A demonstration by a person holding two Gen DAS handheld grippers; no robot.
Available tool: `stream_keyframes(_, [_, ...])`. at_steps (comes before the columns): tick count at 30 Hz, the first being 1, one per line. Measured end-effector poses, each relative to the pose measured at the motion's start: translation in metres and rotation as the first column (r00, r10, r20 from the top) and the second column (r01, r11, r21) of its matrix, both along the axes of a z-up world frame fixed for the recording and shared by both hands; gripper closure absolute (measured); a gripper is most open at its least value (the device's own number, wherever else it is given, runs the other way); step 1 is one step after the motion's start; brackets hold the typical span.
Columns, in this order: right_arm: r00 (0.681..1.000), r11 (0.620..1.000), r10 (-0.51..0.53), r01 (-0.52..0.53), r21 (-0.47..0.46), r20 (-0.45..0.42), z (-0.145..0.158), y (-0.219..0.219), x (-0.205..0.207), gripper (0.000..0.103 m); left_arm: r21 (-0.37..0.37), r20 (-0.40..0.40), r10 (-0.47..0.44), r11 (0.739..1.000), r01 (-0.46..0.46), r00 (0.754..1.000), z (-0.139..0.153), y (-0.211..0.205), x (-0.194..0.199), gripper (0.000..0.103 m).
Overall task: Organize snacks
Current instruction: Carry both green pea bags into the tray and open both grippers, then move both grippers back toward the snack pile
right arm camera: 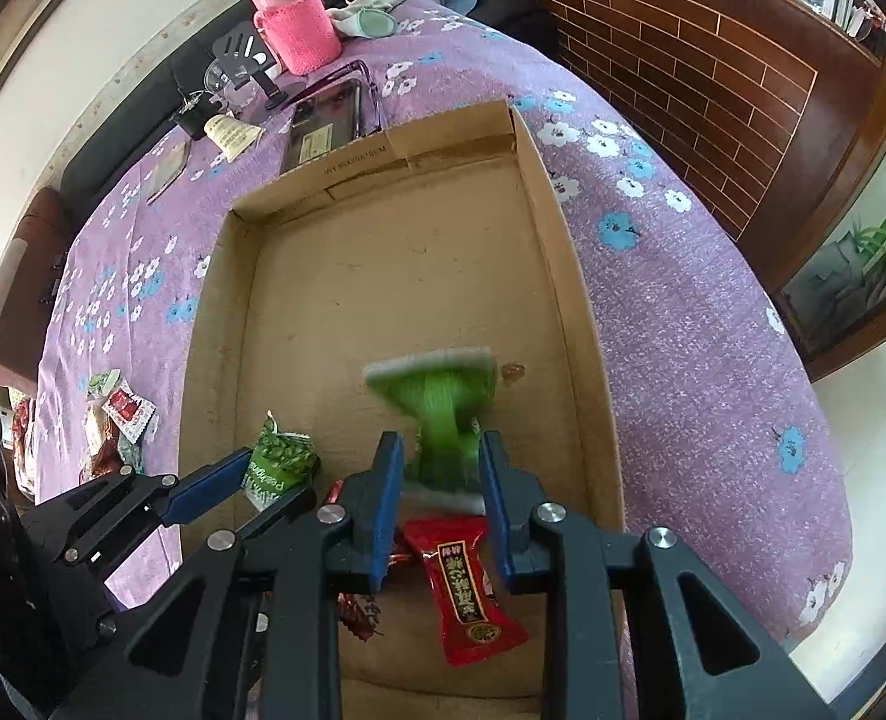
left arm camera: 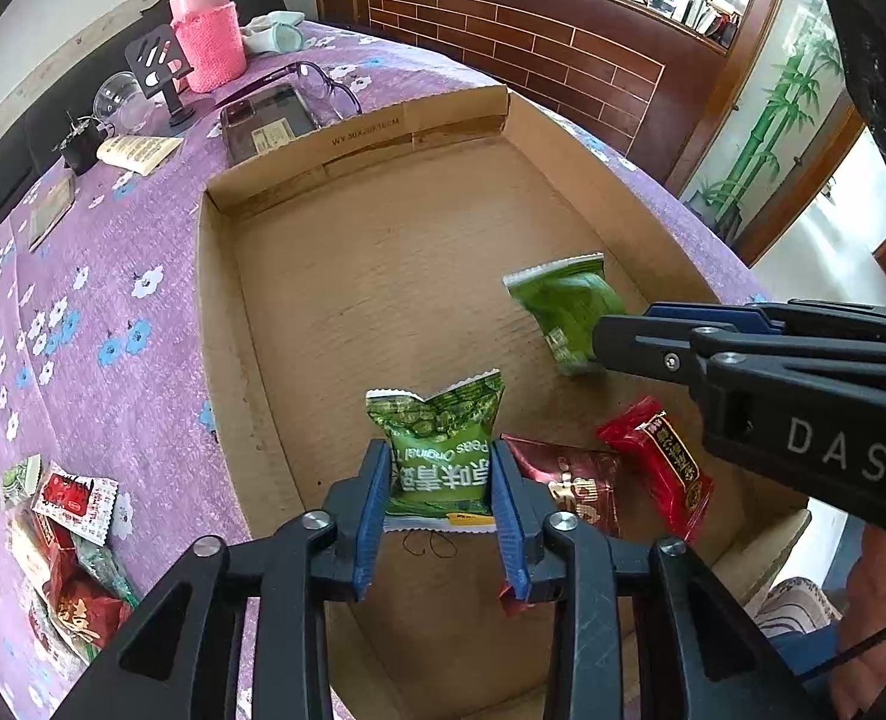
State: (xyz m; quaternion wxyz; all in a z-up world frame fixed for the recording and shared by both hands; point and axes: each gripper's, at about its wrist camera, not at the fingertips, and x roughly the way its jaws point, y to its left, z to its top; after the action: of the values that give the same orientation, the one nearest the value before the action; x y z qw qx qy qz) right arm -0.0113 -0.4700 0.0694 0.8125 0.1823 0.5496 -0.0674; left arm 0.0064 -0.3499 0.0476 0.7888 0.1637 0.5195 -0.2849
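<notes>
Left hand-held gripper (left arm camera: 440, 504), green pea packet (left arm camera: 440, 450) upright lengthwise, over cardboard box (left arm camera: 383, 276)

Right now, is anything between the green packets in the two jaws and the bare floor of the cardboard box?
Nothing visible. Both green packets hang over bare cardboard box floor; the red packets lie nearer the camera.

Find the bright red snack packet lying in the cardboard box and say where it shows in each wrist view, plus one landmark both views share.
Left wrist view: the bright red packet lies low right on the box floor, under the right gripper.
Right wrist view: the packet lies bottom centre, just below that gripper's blue pads.
Shared landmark: the pink bottle, upper left beyond the cardboard box.
</notes>
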Motion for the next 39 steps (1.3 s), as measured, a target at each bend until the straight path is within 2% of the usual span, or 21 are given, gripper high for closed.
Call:
stream_keyframes(2, [1.0,1.0,-0.003,0.003,-0.002,0.007,0.002,-0.001,-0.002,0.074,-0.002,0.01,0.002,1.0,-0.002,1.0,0.002,0.001,-0.001,0.058])
stream_keyframes(13, [0.998,0.999,-0.033,0.035,-0.032,0.052,0.018,0.002,-0.015,0.069,-0.004,0.075,-0.007,1.0,0.007,0.997,0.017,0.007,-0.01,0.047])
stream_keyframes(15, [0.998,0.998,-0.037,0.039,-0.039,0.057,0.019,0.004,-0.017,0.065,-0.002,0.096,-0.01,1.0,0.01,0.995,0.021,0.008,-0.012,0.043])
stream_keyframes(20, [0.997,0.998,-0.044,0.047,-0.048,0.065,0.023,0.008,-0.02,0.063,0.001,0.142,-0.016,1.0,0.016,0.99,0.03,0.014,-0.017,0.042])
stream_keyframes(26, [0.997,0.997,-0.045,0.049,-0.054,0.067,0.025,0.015,-0.022,0.063,-0.009,0.16,-0.002,1.0,0.004,0.987,0.037,0.026,-0.018,0.042])
stream_keyframes(39, [0.997,0.995,0.022,-0.015,-0.103,0.068,0.032,0.055,-0.025,0.062,-0.078,0.145,0.114,0.992,-0.103,0.983,0.047,0.081,-0.015,0.042])
